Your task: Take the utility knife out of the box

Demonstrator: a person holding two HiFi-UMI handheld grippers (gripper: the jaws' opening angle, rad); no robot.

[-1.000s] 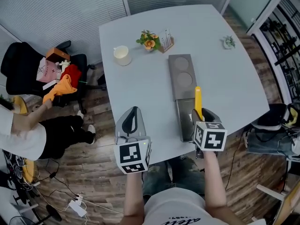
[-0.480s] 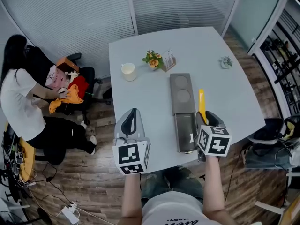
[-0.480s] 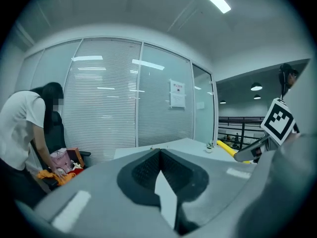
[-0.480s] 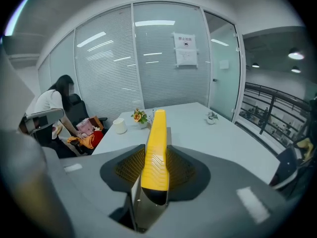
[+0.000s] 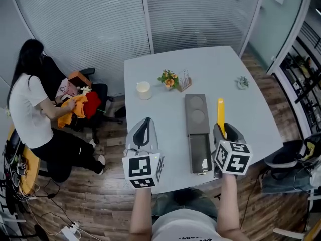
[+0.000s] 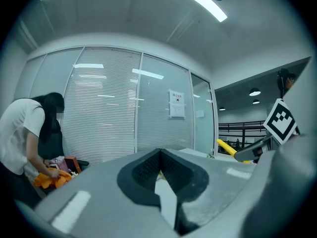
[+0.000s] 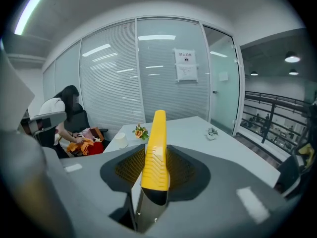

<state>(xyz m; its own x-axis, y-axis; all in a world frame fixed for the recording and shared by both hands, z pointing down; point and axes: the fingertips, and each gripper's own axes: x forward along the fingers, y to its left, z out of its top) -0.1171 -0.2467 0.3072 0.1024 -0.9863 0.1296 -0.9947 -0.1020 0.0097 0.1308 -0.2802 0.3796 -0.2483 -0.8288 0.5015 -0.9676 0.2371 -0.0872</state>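
Right gripper view has the right gripper (image 7: 154, 175) pinched tight on the yellow utility knife (image 7: 157, 138), so it's out of the grey box (image 5: 199, 144) and sits just to the right of it over the table (image 5: 165, 84). Left gripper (image 6: 159, 172) has its jaws pressed together on nothing, near the table's front edge.

R gripper (image 5: 224, 133) grips yellow utility knife (image 5: 220, 112) just beside box (image 5: 195, 115); L gripper (image 5: 143, 130) over table (image 5: 160, 92) edge.
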